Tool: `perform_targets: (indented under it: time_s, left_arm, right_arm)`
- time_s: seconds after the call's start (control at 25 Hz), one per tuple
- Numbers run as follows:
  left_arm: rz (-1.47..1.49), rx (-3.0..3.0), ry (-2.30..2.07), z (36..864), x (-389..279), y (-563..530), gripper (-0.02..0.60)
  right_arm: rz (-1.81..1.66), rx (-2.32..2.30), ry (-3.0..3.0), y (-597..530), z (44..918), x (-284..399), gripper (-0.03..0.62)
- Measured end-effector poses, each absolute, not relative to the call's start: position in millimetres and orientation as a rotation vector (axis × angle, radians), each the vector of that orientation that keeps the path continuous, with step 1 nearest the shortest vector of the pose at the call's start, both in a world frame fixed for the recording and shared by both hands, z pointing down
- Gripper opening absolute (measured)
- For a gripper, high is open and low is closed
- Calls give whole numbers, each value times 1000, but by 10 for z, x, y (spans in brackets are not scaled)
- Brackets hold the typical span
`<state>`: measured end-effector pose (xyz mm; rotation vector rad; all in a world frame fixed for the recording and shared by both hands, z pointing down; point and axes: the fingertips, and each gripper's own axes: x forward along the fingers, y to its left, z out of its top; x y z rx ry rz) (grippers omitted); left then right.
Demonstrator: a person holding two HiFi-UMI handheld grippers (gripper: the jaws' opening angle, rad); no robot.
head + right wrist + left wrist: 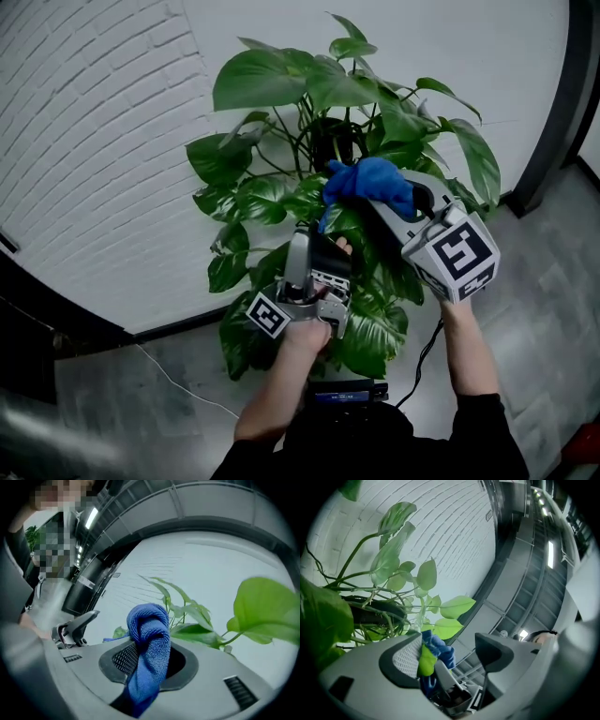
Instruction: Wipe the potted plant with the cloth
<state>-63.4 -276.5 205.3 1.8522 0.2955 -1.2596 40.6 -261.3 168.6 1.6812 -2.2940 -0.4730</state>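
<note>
1. Potted plant (pixel 309 84) stands against the white brick wall (pixel 94 141). Its dark pot (pixel 335 141) is half buried in foliage.
2. My right hand-held gripper (pixel 149 660) is clamped on the blue cloth (pixel 150 634) — a bunched wad poking past the tips, resting on leaves just my side of the pot.
3. My left hand-held gripper (pixel 449 651) has its jaws wide and grips nothing. It points up among the leaves on my side of the pot, below the cloth. One leaf (pixel 425 660) lies against one pad; the other pad stands clear of it.
4. Handling, my judgement: the cloth is soft, light and grippy, so a pinch mid-fold should do. The leaves look thin and floppy on slender stems — easily creased or torn. Support each blade from beneath, never by the stem, and wipe lightly toward the tip.
</note>
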Motion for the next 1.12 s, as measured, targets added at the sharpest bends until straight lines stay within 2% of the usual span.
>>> perform_targets:
  time_s: [0.6, 0.92, 1.12]
  left_arm:
    - [-1277, 1927, 290, 2085, -795, -2624, 367]
    - [-1262, 2038, 267, 2223, -924, -2398, 368]
    - [-1318, 2078, 306, 2224, -1106, -2211, 368]
  right_arm:
    - [-392, 1187, -2441, -2483, 2299, -691, 118]
    - [-344, 1030, -2472, -2254, 2555, -906, 118]
    - [-203, 913, -2728, -2013, 2490, -1027, 118]
